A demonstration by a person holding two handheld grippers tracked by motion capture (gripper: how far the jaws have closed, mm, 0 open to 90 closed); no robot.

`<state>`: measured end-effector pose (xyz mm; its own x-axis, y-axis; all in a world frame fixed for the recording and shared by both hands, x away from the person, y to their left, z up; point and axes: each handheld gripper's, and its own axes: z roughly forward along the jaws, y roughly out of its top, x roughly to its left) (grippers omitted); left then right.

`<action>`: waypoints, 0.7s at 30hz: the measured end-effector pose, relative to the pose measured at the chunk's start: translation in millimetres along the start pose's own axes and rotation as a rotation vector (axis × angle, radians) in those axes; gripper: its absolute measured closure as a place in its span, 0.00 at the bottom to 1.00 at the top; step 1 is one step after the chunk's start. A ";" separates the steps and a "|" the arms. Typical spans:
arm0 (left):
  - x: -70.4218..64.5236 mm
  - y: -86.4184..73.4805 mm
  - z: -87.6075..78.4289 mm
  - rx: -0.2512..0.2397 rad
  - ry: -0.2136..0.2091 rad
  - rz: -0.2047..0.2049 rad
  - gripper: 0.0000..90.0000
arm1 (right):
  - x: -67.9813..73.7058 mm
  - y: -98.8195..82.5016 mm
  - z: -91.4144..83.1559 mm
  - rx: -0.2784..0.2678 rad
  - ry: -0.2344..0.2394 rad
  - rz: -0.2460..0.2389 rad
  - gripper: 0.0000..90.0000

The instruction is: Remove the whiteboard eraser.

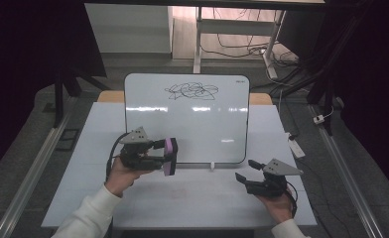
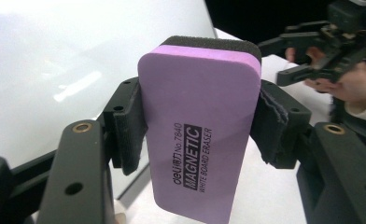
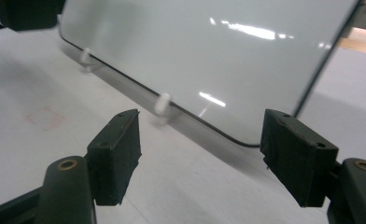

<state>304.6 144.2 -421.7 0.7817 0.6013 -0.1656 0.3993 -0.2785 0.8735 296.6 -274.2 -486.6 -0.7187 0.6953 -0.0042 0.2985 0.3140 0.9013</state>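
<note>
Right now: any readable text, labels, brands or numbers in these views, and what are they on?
"MAGNETIC": purple face of the eraser, clamped in the left gripper.
"WHITE BOARD ERASER": same face, smaller line beside it.
"No.7840": same face, after a brand mark that looks like "deli", not sure.
Whiteboard: small print at its top right corner, too small to read; the black scribble is no text.

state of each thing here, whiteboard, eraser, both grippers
whiteboard: lies flat on the table, black scribble near its far edge, not yet wiped
eraser: clamped on its sides, off the table
left gripper: shut on the eraser
right gripper: open, nothing between its jaws
</note>
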 end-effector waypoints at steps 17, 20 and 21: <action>0.6 5.7 -12.1 -0.040 0.110 -0.012 0.45 | -4.3 -6.1 2.1 0.023 -0.040 -0.020 0.32; 1.1 8.6 -14.6 -0.049 0.118 -0.013 0.44 | -3.9 -6.5 3.2 0.028 -0.034 -0.020 0.32; 1.5 10.0 -15.4 -0.053 0.119 -0.013 0.45 | -3.6 -6.6 3.3 0.028 -0.033 -0.020 0.32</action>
<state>302.4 153.9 -406.2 0.7131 0.6900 -0.1244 0.3804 -0.2318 0.8953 299.3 -276.7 -494.0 -0.7036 0.7096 -0.0371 0.3021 0.3459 0.8883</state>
